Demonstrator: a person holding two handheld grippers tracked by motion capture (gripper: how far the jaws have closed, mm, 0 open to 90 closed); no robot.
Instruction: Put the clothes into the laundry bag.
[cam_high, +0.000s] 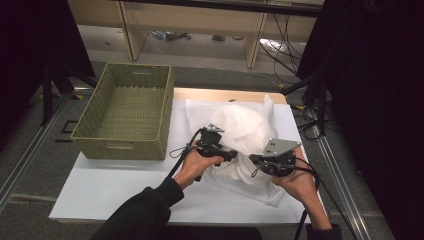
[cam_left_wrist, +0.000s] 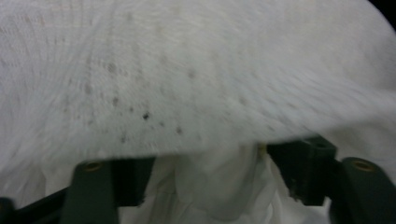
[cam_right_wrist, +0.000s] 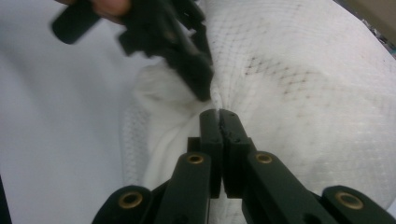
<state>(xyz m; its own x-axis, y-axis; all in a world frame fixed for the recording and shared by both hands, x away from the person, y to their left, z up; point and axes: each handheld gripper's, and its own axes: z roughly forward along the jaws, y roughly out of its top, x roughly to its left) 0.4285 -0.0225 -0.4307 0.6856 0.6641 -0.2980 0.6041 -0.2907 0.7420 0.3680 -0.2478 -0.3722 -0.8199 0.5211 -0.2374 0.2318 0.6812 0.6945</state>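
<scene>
Now the white mesh bag (cam_high: 244, 131) lies bunched on the white desk (cam_high: 115, 187), to the right of the green woven basket (cam_high: 126, 111). The right tool (cam_right_wrist: 218, 114) has its jaws pressed together, pinching a fold of the bag's netting. The left tool (cam_left_wrist: 208, 175) has its jaws spread, with loose white fabric lying between them, and sits just beside the right tool at the bag's near edge.
</scene>
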